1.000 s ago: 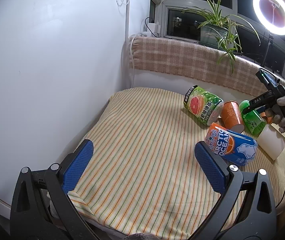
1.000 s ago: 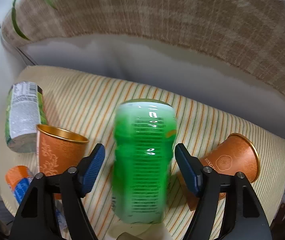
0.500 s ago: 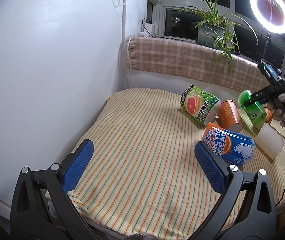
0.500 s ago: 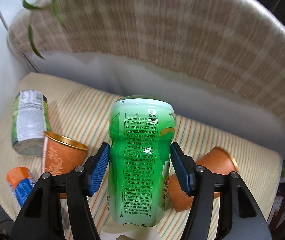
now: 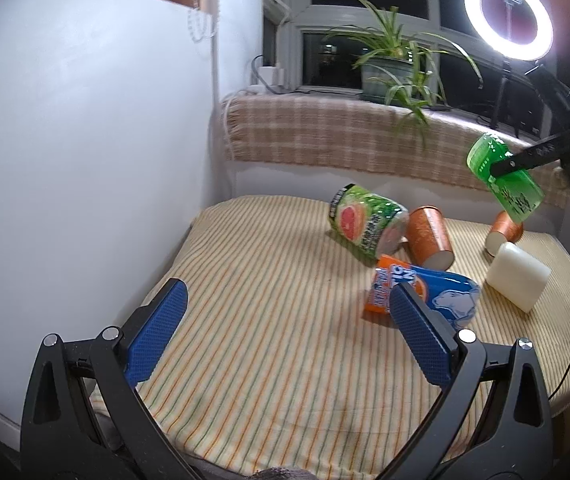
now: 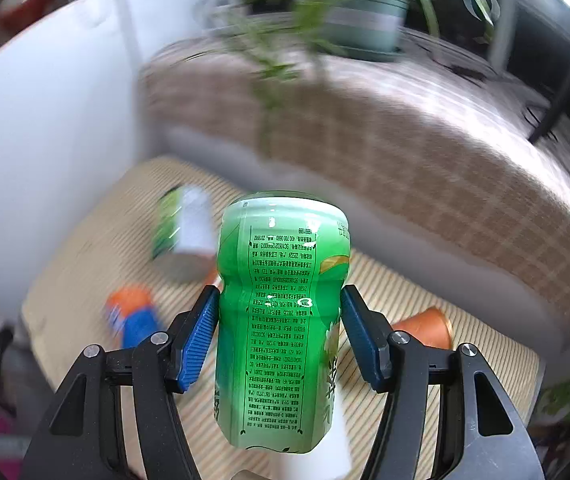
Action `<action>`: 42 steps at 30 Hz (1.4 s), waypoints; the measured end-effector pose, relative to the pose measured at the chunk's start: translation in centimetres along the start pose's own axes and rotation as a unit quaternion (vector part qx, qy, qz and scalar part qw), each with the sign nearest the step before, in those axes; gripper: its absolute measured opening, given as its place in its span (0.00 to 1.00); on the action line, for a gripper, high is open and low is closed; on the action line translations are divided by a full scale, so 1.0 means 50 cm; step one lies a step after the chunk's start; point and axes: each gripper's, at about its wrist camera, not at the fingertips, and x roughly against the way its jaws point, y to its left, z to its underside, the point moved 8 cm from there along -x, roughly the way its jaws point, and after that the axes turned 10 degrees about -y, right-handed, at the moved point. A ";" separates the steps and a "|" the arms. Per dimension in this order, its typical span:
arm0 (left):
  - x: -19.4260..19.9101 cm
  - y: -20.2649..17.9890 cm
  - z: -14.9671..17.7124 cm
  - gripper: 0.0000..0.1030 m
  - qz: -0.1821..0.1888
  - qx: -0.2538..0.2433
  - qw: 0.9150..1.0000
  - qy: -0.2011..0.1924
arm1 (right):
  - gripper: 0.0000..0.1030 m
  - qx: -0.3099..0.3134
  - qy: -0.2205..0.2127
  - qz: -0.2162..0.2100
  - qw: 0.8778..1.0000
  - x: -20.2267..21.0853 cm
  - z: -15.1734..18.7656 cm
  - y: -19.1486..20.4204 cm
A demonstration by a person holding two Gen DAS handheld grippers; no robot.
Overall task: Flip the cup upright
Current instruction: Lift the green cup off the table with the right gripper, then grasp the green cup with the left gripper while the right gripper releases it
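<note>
My right gripper [image 6: 280,330] is shut on a green cup [image 6: 281,320] with printed text and holds it in the air above the striped cloth; the cup also shows tilted in the left wrist view [image 5: 505,178], high at the right. My left gripper [image 5: 285,332] is open and empty, low over the near part of the striped cloth [image 5: 265,320].
On the cloth lie a grapefruit-print cup [image 5: 367,220], an orange cup [image 5: 429,236], a blue and orange cup [image 5: 421,292], a white cup [image 5: 517,276] and a second orange cup [image 5: 505,230]. A white wall stands left; a checked ledge [image 5: 345,140] with a plant behind.
My right gripper closed on the green cup and lifted it off the cloth, swinging upward. The left gripper has stayed open in place.
</note>
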 end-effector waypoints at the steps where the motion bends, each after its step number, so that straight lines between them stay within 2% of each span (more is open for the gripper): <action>1: 0.001 -0.008 -0.001 1.00 0.005 -0.003 1.000 -0.001 | 0.59 0.015 0.004 -0.009 1.000 0.010 0.017 0.020; 6: 0.005 -0.050 -0.001 1.00 0.031 -0.016 0.999 0.000 | 0.59 0.066 0.043 -0.046 0.996 -0.001 0.142 0.123; 11: 0.008 -0.101 -0.001 1.00 0.061 -0.037 0.997 0.001 | 0.59 0.072 0.083 -0.059 0.992 -0.017 0.254 0.157; 16: 0.015 -0.158 -0.006 1.00 0.105 -0.070 0.992 0.000 | 0.59 0.054 0.110 -0.057 0.991 -0.035 0.329 0.174; 21: 0.012 -0.218 -0.013 1.00 0.170 -0.102 0.980 0.013 | 0.60 0.038 0.113 -0.056 0.991 -0.031 0.349 0.166; 24: 0.011 -0.263 -0.016 1.00 0.206 -0.142 0.968 0.018 | 0.64 0.009 0.096 -0.054 0.994 -0.018 0.345 0.152; 27: 0.008 -0.305 -0.011 1.00 0.242 -0.178 0.953 0.030 | 0.67 -0.046 0.059 -0.051 0.996 0.012 0.351 0.133; 29: 0.010 -0.337 -0.004 0.99 0.268 -0.208 0.940 0.038 | 0.67 -0.093 0.025 -0.039 0.995 0.047 0.356 0.111; 30: 0.014 -0.350 0.002 0.96 0.277 -0.221 0.934 0.038 | 0.67 -0.120 0.006 -0.019 0.993 0.069 0.362 0.093; 33: 0.025 -0.406 0.027 0.92 0.306 -0.296 0.904 0.039 | 0.68 -0.178 -0.030 0.069 0.981 0.127 0.400 0.042; 36: 0.037 -0.461 0.058 0.92 0.336 -0.370 0.865 0.043 | 0.68 -0.228 -0.055 0.108 0.966 0.173 0.449 0.014; 38: 0.050 -0.498 0.082 0.92 0.358 -0.422 0.832 0.045 | 0.68 -0.258 -0.065 0.125 0.956 0.201 0.491 -0.002; 42: 0.067 -0.556 0.130 0.92 0.377 -0.516 0.768 0.042 | 0.68 -0.283 -0.061 0.141 0.947 0.234 0.568 -0.017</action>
